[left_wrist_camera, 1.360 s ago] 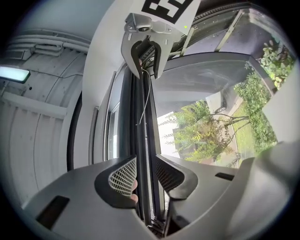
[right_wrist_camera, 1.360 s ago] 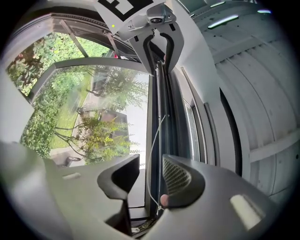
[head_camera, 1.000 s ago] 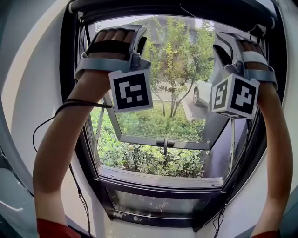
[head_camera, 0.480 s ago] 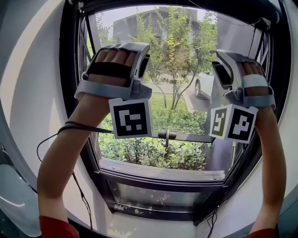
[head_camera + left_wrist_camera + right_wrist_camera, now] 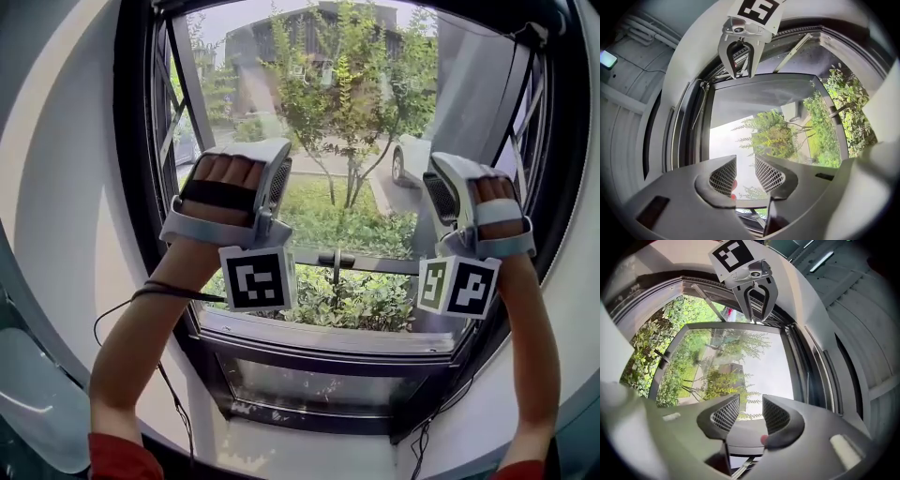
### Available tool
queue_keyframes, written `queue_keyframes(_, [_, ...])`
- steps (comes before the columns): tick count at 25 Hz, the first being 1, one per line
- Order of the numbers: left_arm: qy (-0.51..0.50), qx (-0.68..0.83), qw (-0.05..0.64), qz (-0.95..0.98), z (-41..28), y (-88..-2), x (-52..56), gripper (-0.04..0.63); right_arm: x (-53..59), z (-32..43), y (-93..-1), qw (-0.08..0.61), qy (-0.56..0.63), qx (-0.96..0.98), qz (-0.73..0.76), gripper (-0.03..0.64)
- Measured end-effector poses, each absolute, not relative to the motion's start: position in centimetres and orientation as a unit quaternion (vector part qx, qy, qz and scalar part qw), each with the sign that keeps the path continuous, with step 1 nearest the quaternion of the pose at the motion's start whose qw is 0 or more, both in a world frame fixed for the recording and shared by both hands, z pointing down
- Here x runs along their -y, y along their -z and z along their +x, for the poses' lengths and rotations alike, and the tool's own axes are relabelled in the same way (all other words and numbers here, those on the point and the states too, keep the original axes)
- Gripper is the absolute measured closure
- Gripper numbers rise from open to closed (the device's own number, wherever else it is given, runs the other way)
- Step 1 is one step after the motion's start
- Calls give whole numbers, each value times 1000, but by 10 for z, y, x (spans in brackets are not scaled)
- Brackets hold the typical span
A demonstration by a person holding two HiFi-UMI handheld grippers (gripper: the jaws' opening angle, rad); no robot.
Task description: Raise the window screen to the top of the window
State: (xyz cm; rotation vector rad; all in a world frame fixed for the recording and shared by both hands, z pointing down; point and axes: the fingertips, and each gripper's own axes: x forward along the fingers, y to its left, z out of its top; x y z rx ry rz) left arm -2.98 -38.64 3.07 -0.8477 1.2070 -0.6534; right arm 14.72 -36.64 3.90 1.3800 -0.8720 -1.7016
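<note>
**Both grippers empty, jaws apart, below the raised screen**

In the head view the left gripper (image 5: pixel 744 161) is held up at 9 o'clock of the window (image 5: pixel 309 412). The right gripper (image 5: pixel 750 401) is at 3 o'clock, level with it and well apart from it. Each gripper's own view shows its jaws standing apart with nothing between them. Only sky and trees (image 5: pixel 352 103) show through the gaps. Neither gripper touches the frame.

As far as I can tell, the screen (image 5: pixel 473 11) shows only as a dark bar along the top of the window at 12 o'clock, well above both grippers.

The sash (image 5: pixel 384 266) is swung outward. Its handle (image 5: pixel 336 260) lies between the two grippers, just toward 6 o'clock of centre. A cable (image 5: pixel 141 295) loops off the left forearm at 8 o'clock. Outside, a white car (image 5: pixel 410 159) stands at 11 o'clock of the right gripper.
</note>
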Motion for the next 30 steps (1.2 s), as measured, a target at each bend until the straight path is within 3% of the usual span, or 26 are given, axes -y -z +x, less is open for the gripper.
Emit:
queue_keyframes(19, [316, -533, 592, -516, -52, -193, 424, 489, 380, 194, -192, 378, 556, 459, 581, 449])
queue_keyframes(30, [247, -540, 451, -666, -50, -307, 402, 489, 369, 194, -289, 340, 485, 543, 596, 449])
